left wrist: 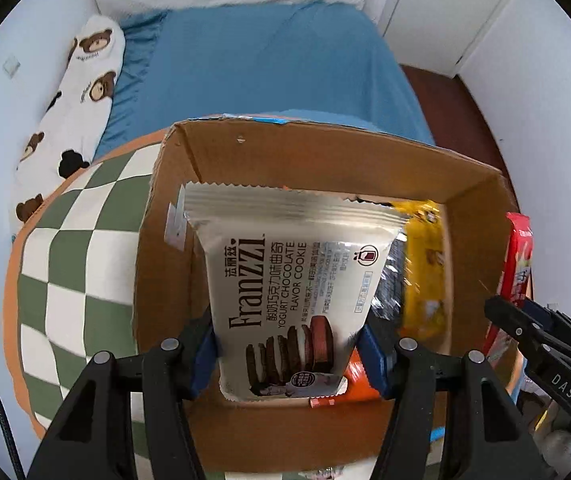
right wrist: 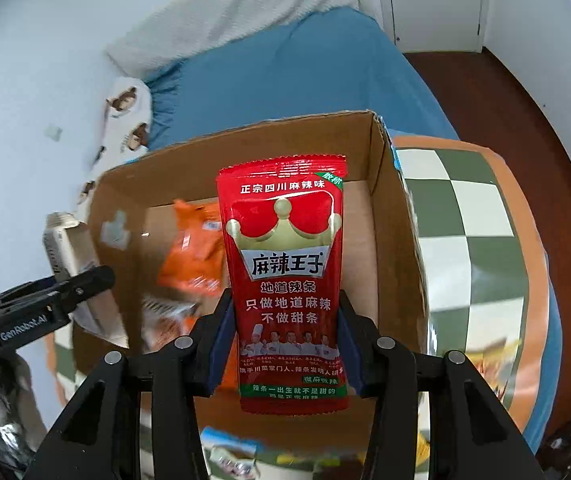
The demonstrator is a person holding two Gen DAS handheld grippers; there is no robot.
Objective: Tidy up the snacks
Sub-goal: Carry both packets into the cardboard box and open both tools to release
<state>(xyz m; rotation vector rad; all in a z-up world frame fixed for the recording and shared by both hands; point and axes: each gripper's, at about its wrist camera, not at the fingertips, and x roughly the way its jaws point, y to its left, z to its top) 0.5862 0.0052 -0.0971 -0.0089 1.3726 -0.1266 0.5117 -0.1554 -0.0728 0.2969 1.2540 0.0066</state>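
A: Left wrist view, item one?
B: Left gripper [left wrist: 287,354], jaws clamped on the lower sides of a cookie packet [left wrist: 289,296], white, marked Franzzi. The packet stands upright over the open cardboard box [left wrist: 173,280].

A: Box contents?
B: A yellow packet [left wrist: 425,272] against the right inner wall, a grey crinkled packet [left wrist: 389,280] between it and the cookies, an orange packet [left wrist: 355,380] low near the near wall. All partly hidden behind the cookie packet.

A: Edges and room?
B: Box rim open all round; bare floor shows on the left side inside the box. The box sits on a green-and-white checked cushion [left wrist: 65,280], which lies on a bed [left wrist: 265,64] with a blue sheet. A bear-print pillow [left wrist: 77,112] lies along the wall. The right gripper [left wrist: 541,340] is just outside the right wall.

A: Right wrist view?
B: Right gripper [right wrist: 283,352], jaws clamped on the lower half of a red packet [right wrist: 285,272] with a gold crown. It hangs upright above the near wall.

A: Inside the box [right wrist: 393,220]?
B: The orange packet [right wrist: 197,252], blurred, left of centre; bare floor on the right, by the right wall.

A: Surroundings?
B: The left gripper [right wrist: 81,280] at the left wall with the cookie packet [right wrist: 65,248] seen edge-on. The checked cushion [right wrist: 473,240] extends right of the box. More packets lie below the near wall, too blurred to name.
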